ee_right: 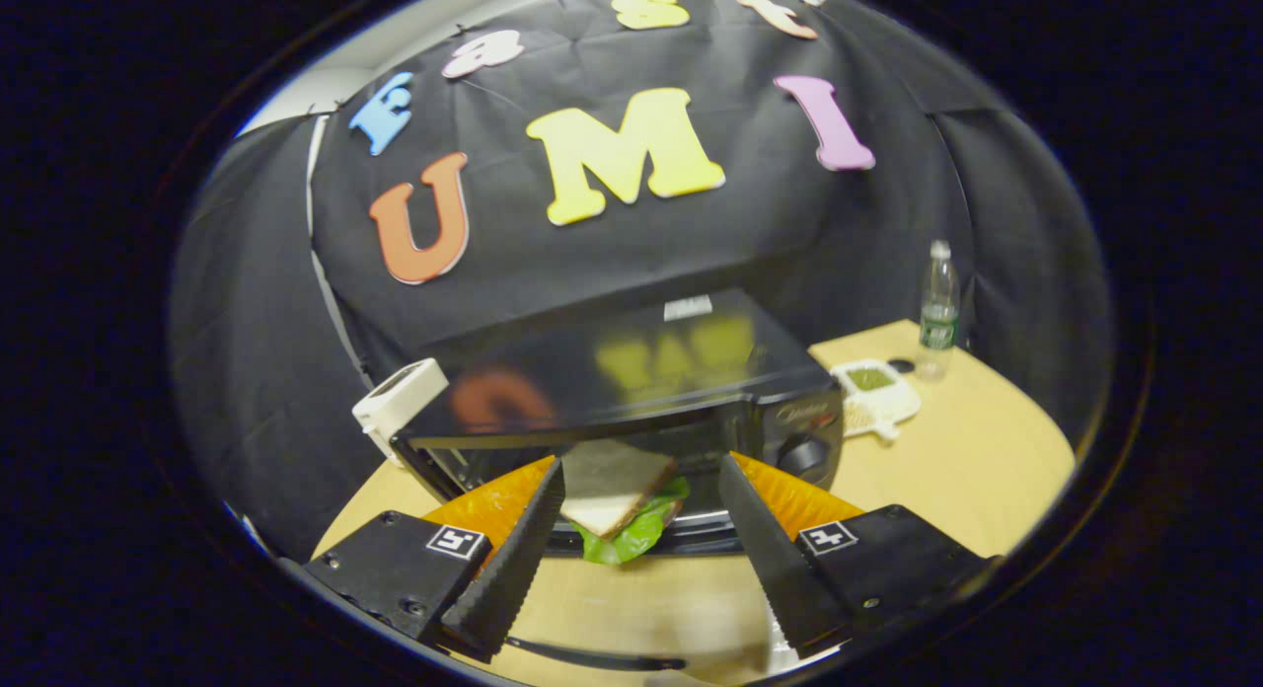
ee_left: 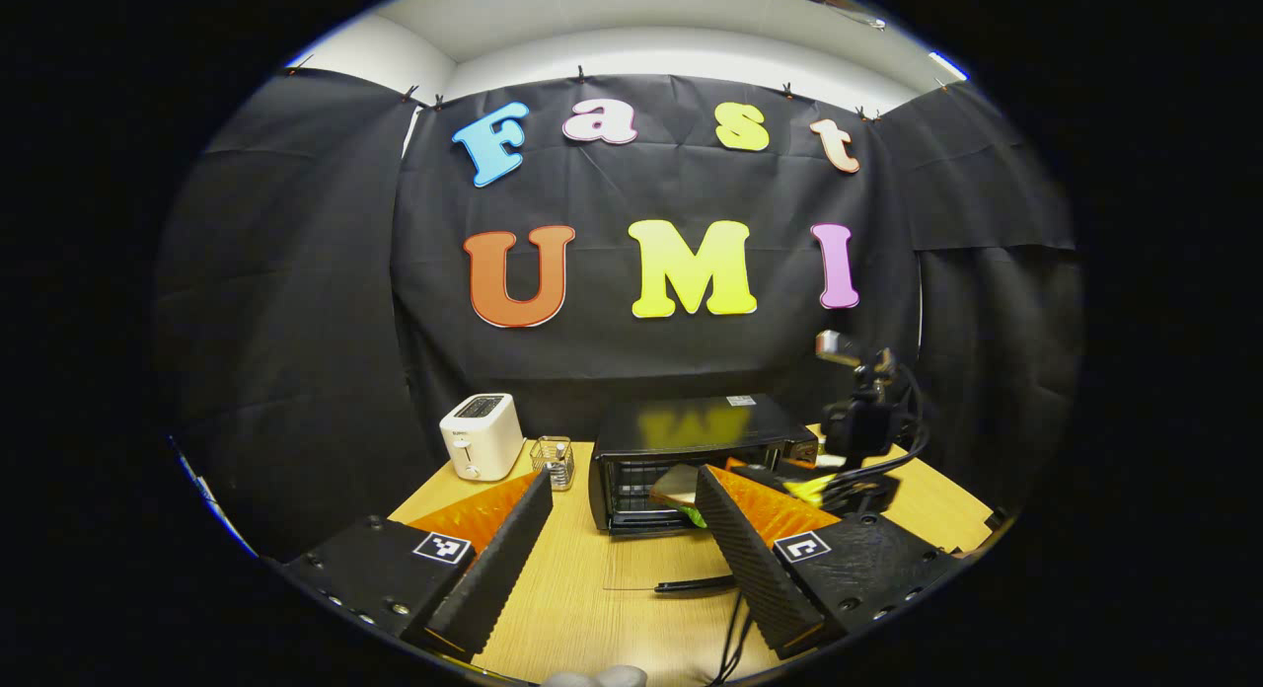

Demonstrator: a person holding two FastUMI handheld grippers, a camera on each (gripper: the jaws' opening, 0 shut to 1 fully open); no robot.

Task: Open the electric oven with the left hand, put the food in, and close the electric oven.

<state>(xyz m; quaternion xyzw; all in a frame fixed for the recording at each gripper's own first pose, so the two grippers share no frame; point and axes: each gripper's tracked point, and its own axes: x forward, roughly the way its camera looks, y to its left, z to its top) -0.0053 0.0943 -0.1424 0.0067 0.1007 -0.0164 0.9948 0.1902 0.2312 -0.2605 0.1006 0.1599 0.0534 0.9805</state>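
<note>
The black electric oven (ee_left: pixel 691 440) stands at the middle of the wooden table (ee_left: pixel 602 608) with its glass door (ee_left: pixel 671 564) folded down flat. A sandwich (ee_right: pixel 617 485) of bread and green lettuce lies tilted at the oven's mouth (ee_right: pixel 681 450). My right gripper (ee_right: pixel 641 465) is open around it. Its left finger sits against the bread and its right finger stands apart from it. The left gripper view shows the right gripper (ee_left: pixel 789 475) at the oven front with the sandwich (ee_left: pixel 676 485). My left gripper (ee_left: pixel 624 478) is open and holds nothing, back from the lowered door.
A white toaster (ee_left: pixel 482 435) and a small wire holder (ee_left: pixel 555 460) stand left of the oven. Right of the oven are a white dish with green contents (ee_right: pixel 873 391) and a water bottle (ee_right: pixel 938 307). Black cables (ee_left: pixel 735 638) run over the near table edge.
</note>
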